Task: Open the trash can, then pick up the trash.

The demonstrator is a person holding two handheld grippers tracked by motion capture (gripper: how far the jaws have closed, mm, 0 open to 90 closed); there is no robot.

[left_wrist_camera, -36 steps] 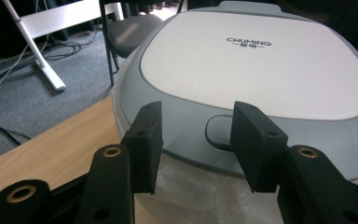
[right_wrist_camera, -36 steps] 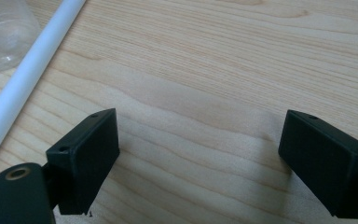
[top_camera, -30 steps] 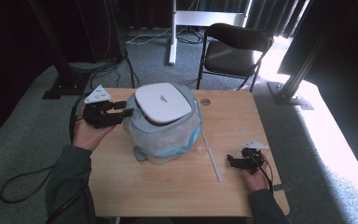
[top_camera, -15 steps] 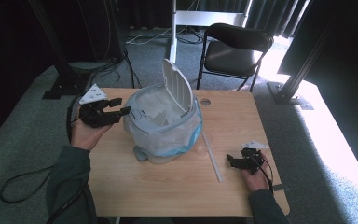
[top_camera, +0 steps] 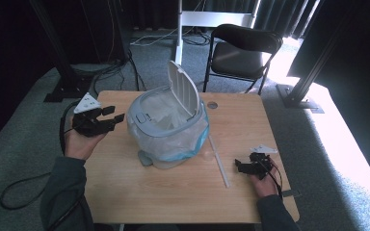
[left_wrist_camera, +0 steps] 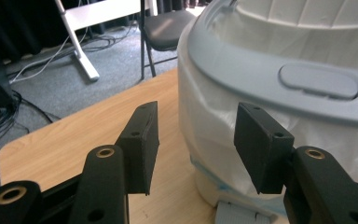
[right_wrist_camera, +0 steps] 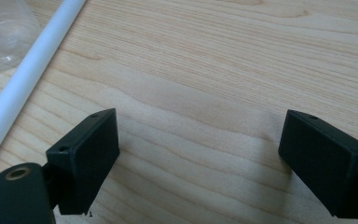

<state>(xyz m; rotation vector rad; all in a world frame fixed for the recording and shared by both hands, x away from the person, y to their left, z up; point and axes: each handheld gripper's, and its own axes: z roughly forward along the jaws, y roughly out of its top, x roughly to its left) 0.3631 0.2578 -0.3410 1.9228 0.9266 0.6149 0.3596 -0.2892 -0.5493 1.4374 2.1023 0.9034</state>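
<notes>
The bin (top_camera: 166, 130) stands near the middle of the table (top_camera: 173, 202), lined with a clear bag (top_camera: 173, 149). Its lid (top_camera: 183, 91) is tipped up at the far side of the bin, leaving the mouth open. A grey rim (left_wrist_camera: 261, 79) with an oval button (left_wrist_camera: 319, 80) runs round the top.

The left gripper (top_camera: 108, 118) hovers just beside the bin, on its left, aimed at the bagged wall below the rim; its jaws are spread apart with nothing between them, and they are not touching the bin.

A white rod (top_camera: 219, 161) lies on the table to the right of the bin. The right gripper (top_camera: 243, 167) rests beyond that rod, well apart from the bin, jaws wide over bare wood.
</notes>
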